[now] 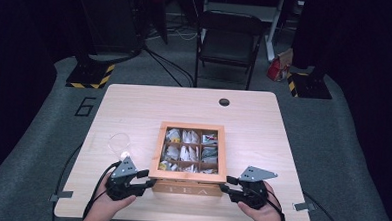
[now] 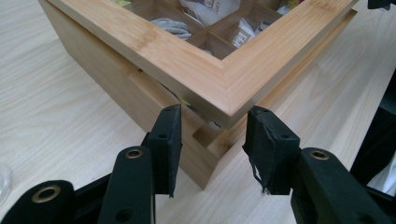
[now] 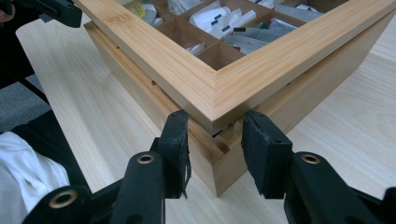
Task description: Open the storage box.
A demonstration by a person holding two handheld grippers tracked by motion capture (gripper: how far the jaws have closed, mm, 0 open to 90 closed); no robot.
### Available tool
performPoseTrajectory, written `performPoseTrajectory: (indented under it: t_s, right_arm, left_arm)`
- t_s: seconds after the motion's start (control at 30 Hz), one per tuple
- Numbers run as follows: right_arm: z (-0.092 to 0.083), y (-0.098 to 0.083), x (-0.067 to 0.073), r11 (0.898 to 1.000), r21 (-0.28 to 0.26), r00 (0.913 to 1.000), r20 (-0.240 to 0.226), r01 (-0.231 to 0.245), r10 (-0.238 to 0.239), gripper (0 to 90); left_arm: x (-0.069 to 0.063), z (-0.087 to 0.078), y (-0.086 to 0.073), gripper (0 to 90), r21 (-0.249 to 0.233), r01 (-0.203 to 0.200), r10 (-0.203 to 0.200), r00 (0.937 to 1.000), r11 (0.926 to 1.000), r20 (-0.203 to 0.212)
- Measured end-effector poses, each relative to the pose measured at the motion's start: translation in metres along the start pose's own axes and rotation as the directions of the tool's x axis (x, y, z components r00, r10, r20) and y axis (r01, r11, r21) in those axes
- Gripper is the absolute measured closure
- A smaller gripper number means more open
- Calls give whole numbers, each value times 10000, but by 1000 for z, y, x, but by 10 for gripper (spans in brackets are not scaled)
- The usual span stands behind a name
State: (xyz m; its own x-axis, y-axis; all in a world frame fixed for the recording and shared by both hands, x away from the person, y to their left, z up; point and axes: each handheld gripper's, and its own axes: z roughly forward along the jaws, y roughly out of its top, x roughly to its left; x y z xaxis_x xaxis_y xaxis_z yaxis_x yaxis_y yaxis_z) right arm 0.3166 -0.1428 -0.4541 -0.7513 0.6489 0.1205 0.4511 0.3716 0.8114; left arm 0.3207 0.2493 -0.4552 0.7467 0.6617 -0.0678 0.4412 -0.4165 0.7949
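A bamboo tea box (image 1: pixel 186 188) marked TEA stands at the table's near middle, its compartments holding several tea bags (image 1: pixel 188 151). Its framed window lid (image 1: pixel 187 177) is tilted up a little at the front, so a narrow gap shows above the base (image 2: pixel 116 79). My left gripper (image 1: pixel 145 181) grips the lid's front left corner (image 2: pixel 187 60), one jaw on each side of the corner (image 2: pixel 212 121). My right gripper (image 1: pixel 226 184) holds the front right corner (image 3: pixel 187 70) the same way (image 3: pixel 215 126). A hand holds each gripper.
A clear glass cup (image 1: pixel 120 142) stands just left of the box, behind my left gripper. A round cable hole (image 1: pixel 224 101) is at the table's far side. A folding chair (image 1: pixel 229 42) stands beyond the table. The near table edge is close behind both hands.
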Motion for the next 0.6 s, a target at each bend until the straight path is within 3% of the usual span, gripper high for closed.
performPoseTrajectory:
  t_s: [0.1, 0.3, 0.53, 0.6]
  right_arm:
    - [0, 0, 0, 10000, -60, 10000, -10, -8, 8, 610]
    - [-4, 2, -2, 9991, -417, 9999, -125, -79, 74, 609]
    - [-6, 8, -1, 9991, -395, 9998, 164, 158, -152, 547]
    - [-7, 9, -1, 9983, -527, 9994, 242, 252, -240, 544]
  left_arm:
    - [-1, 2, 4, 565, 64, -91, 91, 10000, 9999, 20]
    - [0, 0, 9, 557, -107, 119, -118, 9999, 9999, 75]
    - [-2, -5, 16, 477, -127, -7, 3, 9995, 9999, -315]
    - [-1, -7, 18, 476, -137, 12, -15, 9997, 9999, -234]
